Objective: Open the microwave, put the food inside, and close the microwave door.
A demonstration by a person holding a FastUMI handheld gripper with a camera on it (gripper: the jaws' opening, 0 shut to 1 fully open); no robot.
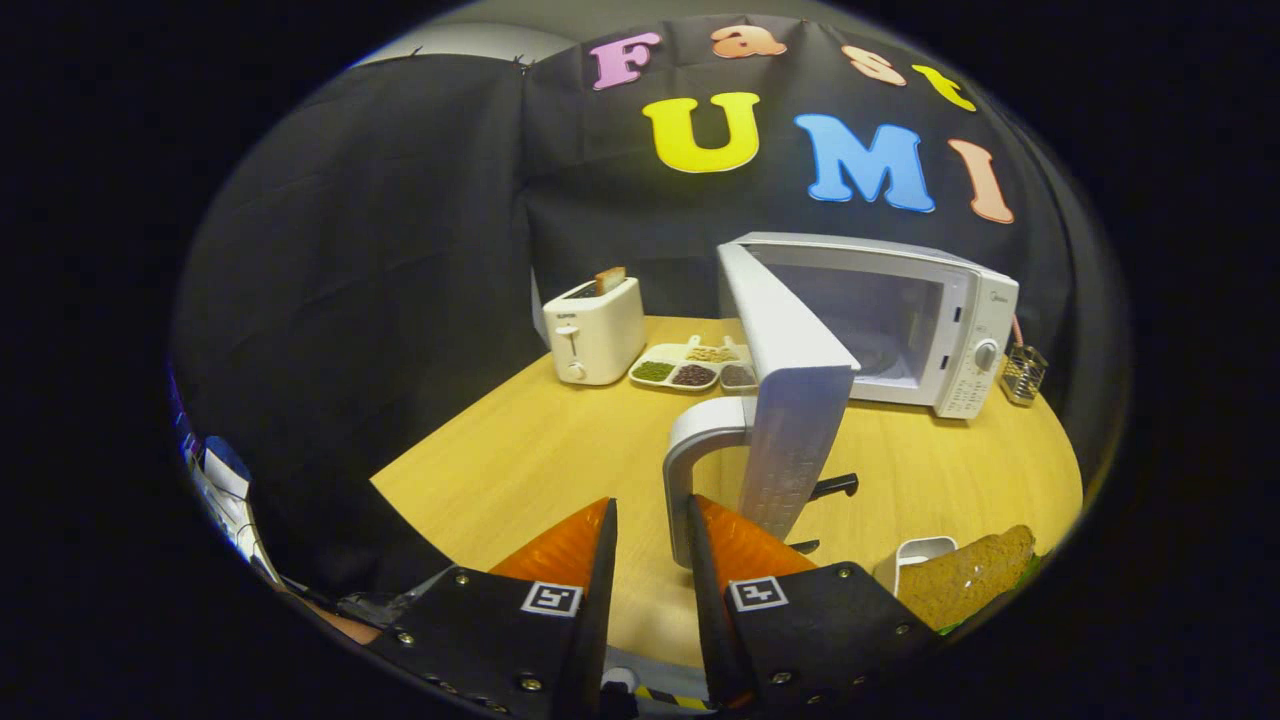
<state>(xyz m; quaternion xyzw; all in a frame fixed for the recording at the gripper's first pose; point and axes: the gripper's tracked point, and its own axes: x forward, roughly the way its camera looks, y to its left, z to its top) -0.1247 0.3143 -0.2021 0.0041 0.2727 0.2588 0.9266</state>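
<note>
Released, the claw [650, 530] holds its two fingers apart just above the wooden table [520, 450], pinching nothing; the lower end of the microwave door's handle [690, 470] stands in the gap between the fingertips, closer to the right finger [735, 545], and whether it touches that finger cannot be told. That curved handle runs vertically along the free edge of the door [790, 400], and the door itself is swung wide open, its long edge upright and its free edge pointing toward the claw, hinged at the left side of the microwave [900, 320]. Well beyond the fingers, the microwave sits on the far right part of the table with its long axis lying left to right, its open cavity [870, 330] facing forward and its control panel with a round knob [985, 355] at its right end. To the right of the right finger, near the table's edge, the food [965, 575], a brown loaf-like piece, lies beside a small white container [915, 555], its long axis slanting up and away to the right. Farther back on the left stands a white toaster [593, 330] with a slice poking out of it, and a divided tray [690, 368] of small foods lies between the toaster and the microwave. A small wire basket [1022, 372] sits just right of the microwave.
</note>
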